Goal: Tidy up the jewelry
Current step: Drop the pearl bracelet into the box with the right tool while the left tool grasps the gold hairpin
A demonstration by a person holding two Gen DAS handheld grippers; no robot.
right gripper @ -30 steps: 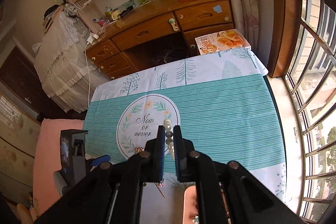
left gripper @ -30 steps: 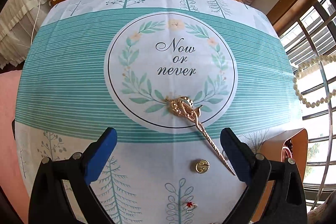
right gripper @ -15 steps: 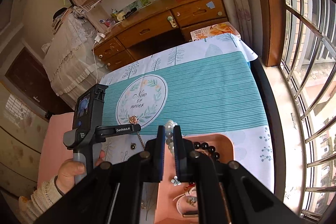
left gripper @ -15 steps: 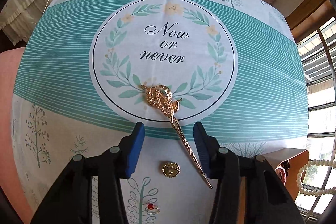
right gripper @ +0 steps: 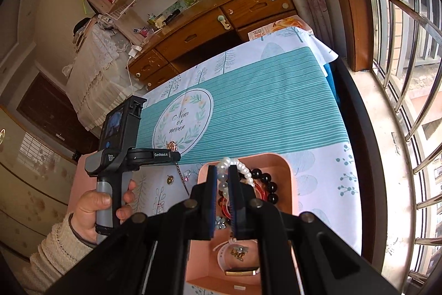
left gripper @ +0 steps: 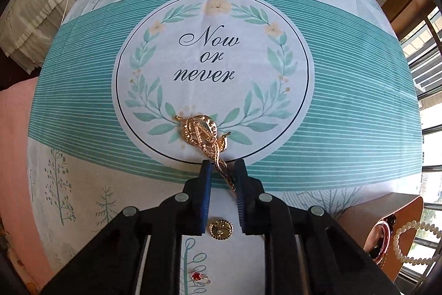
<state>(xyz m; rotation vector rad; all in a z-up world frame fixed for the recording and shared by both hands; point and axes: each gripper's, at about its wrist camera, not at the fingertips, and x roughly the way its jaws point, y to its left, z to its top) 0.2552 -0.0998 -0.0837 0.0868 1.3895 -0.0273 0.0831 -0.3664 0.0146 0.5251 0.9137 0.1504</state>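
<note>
The left gripper point(left gripper: 223, 170) pointed steeply down at the tablecloth point(left gripper: 345, 107), its jaws closing with the shaft of the gold hairpin point(left gripper: 205, 136) between them. The right pad appeared to touch the shaft; the left pad stood just clear, so the pin was not yet clamped. The pin's ornate head lay just ahead of the fingertips, which suggests the slim shaft was chosen as the easier part to pinch. A gold brooch point(left gripper: 221, 230) lay on the cloth below the jaws, toward the gripper body, and a red-stone ring point(left gripper: 200, 278) lay further back still; both awaited collection.

The right gripper point(right gripper: 221, 176) was clenched on the pearl strand point(right gripper: 233, 165), which ran up between the pads and looped over beyond the tips. It hung above the pink tray point(right gripper: 287, 165), directly over the dark bead bracelet point(right gripper: 266, 183) and other pieces already inside. This position suited lowering the strand into the tray before letting go.
</note>
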